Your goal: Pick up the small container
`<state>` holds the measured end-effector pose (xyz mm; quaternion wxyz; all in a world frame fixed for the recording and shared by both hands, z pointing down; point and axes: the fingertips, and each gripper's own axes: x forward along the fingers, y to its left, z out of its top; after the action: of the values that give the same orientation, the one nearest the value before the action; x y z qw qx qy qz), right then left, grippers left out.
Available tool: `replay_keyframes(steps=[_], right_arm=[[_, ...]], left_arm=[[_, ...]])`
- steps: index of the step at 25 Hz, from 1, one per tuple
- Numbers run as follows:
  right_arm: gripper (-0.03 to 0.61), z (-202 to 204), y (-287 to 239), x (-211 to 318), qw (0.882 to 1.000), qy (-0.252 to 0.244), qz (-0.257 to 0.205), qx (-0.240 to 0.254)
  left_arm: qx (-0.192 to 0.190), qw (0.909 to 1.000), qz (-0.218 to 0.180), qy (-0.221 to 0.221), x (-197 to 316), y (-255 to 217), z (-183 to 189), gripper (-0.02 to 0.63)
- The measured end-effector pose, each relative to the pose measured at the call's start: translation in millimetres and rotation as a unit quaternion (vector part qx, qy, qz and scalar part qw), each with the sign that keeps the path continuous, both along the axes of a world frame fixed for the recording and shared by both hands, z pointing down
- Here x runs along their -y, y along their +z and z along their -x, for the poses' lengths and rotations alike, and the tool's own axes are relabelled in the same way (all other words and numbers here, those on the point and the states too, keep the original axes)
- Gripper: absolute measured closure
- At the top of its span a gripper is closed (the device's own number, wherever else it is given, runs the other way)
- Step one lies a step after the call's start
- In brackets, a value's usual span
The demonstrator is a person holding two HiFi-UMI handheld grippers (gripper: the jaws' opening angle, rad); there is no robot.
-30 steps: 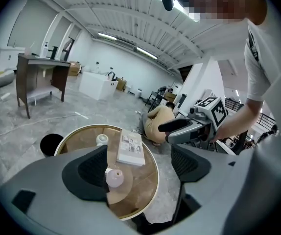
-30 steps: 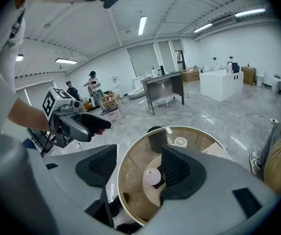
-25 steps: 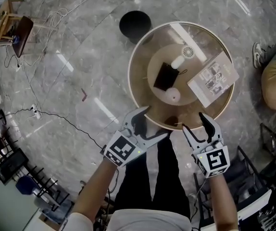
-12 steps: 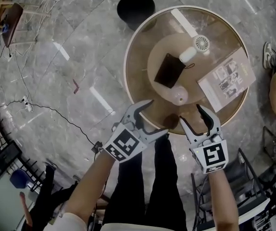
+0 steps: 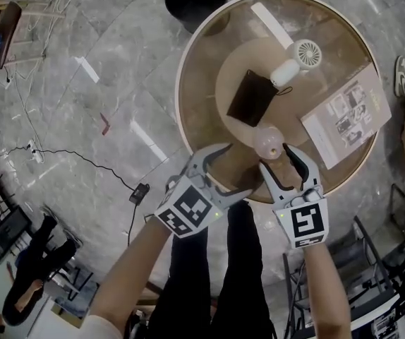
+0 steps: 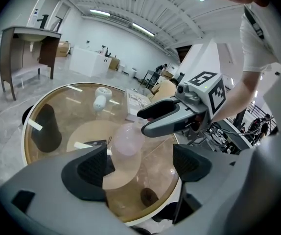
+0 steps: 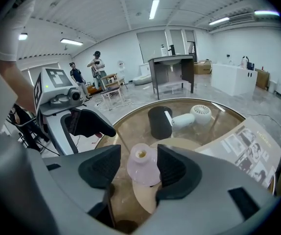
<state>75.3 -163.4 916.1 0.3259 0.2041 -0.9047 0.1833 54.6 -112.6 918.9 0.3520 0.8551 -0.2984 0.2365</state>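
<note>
Our left tool (image 5: 232,171) hangs wide and empty at the counter's (image 5: 202,83) near edge, while the container (image 5: 268,141) stands on the counter between our right tool's (image 5: 279,162) closing jaws — nearer one pad — so we risk tipping or skidding it.

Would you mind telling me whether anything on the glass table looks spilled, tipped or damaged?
Nothing stands out. The small pink container stands upright on the glass table with no spill, the booklet lies flat, and the fan rests on its side.
</note>
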Motion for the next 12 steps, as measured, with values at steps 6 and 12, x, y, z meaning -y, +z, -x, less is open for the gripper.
replay_keyframes(steps=[6, 12], right_arm=[[0.356, 2.4, 16.3, 0.4, 1.0, -0.008, -0.015, -0.018], [0.39, 3.1, 19.1, 2.7, 0.995, -0.048, -0.074, -0.036]], left_arm=[[0.004, 0.9998, 0.014, 0.009, -0.9, 21.1, -0.3, 0.184], [-0.039, 0.9984, 0.034, -0.023, 7.0, 25.7, 8.7, 0.19]])
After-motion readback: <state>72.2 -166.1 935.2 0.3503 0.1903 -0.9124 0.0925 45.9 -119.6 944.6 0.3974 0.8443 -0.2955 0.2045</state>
